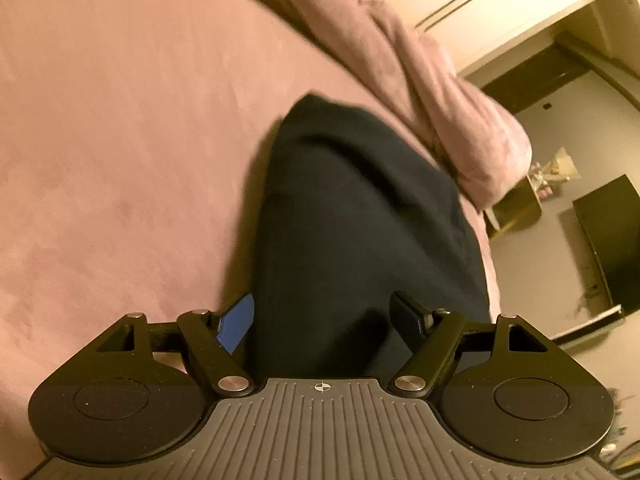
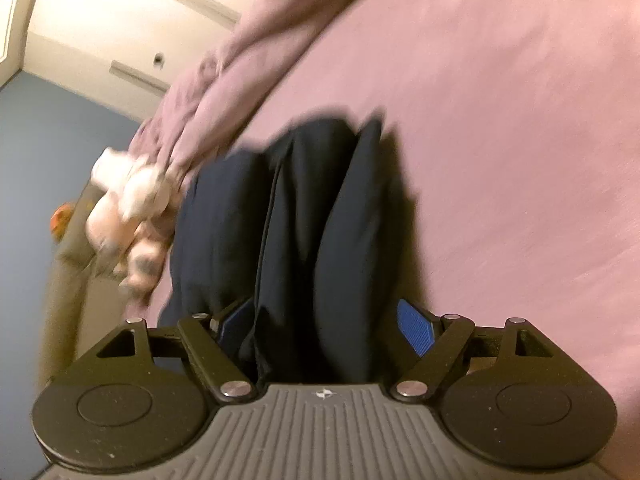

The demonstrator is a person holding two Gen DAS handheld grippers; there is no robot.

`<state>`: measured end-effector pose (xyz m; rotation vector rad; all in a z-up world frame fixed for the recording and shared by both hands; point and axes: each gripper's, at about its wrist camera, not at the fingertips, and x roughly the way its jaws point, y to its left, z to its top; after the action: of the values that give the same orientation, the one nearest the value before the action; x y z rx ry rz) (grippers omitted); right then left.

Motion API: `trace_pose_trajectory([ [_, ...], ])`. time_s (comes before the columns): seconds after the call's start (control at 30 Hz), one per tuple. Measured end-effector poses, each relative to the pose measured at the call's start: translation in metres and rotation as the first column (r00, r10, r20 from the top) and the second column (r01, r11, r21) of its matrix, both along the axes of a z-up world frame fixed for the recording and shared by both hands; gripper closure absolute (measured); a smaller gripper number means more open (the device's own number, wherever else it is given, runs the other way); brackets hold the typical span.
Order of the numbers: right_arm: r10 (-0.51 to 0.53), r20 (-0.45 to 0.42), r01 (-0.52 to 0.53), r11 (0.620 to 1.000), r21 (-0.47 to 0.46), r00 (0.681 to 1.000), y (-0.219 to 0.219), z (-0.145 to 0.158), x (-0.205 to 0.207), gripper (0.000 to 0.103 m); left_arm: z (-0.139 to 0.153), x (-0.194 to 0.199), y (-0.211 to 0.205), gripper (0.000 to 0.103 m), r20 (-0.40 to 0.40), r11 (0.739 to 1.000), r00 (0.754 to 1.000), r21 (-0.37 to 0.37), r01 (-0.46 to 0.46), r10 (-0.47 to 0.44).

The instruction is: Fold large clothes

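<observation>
Left wrist view, near to far: the left tongs (image 1: 324, 320) sat at the bottom of the frame w/ jaws wide apart; a blue pad (image 1: 236, 326) showed on the left finger, the other finger looked dark; a dark navy garment (image 1: 360, 220) lay on the bed below and beyond the gap, folded into a long narrow shape running away from the camera; pads did not press on it, nothing was clamped; a pink sheet (image 1: 120, 140) covered the bed to the left of and beyond the garment; a bunched pink duvet (image 1: 440, 100) ran along the bed's far-right edge, just beside the garment's far end; past the bed edge, a pale floor, a dark piece of furniture (image 1: 608, 240) and a cream wardrobe door (image 1: 460, 0); picture blurred.

Right wrist view, near to far: the right tongs (image 2: 326, 326) also stood wide apart; blue pads showed on both fingers (image 2: 416, 328); the same garment (image 2: 300, 220) filled the gap in loose lengthwise folds, right pad clear of the cloth; left pad partly hidden by cloth, contact unclear; pink sheet (image 2: 500, 140) to the right; a blurred pale soft toy (image 2: 128, 208) lay just left of the garment at the bed edge; duvet (image 2: 240, 60) beyond; cream wall and blue floor far left.
</observation>
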<state>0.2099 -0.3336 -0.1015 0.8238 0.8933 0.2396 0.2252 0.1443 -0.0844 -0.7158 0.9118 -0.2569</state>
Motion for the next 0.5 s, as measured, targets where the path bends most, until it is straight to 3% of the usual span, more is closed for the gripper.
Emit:
trace_pose_trajectory([
  [0.1, -0.039, 0.16, 0.061, 0.989, -0.137, 0.986, 0.012, 0.041, -0.014, 0.028, 0.018, -0.008, -0.004, 0.02, 0.058, 0.997, 0.997, 0.056, -0.046, 0.043],
  [0.23, 0.104, 0.311, 0.005, 0.944, -0.33, 0.945, 0.093, 0.075, -0.005, 0.05, 0.036, -0.011, -0.02, 0.017, 0.132, 0.972, 0.983, 0.184, -0.148, 0.124],
  [0.33, 0.187, 0.326, -0.019, 0.89, -0.457, 0.927, 0.151, 0.069, 0.012, 0.061, 0.037, -0.008, -0.036, 0.016, 0.142, 0.949, 0.973, 0.233, -0.211, 0.182],
  [0.43, 0.149, 0.345, 0.089, 0.806, -0.586, 0.926, 0.187, 0.052, 0.03, 0.061, 0.031, 0.002, -0.052, 0.016, 0.166, 0.931, 0.962, 0.264, -0.253, 0.215],
  [0.5, 0.117, 0.37, 0.174, 0.729, -0.662, 0.922, 0.199, 0.039, 0.04, 0.061, 0.026, 0.01, -0.067, 0.013, 0.198, 0.921, 0.958, 0.291, -0.26, 0.208],
])
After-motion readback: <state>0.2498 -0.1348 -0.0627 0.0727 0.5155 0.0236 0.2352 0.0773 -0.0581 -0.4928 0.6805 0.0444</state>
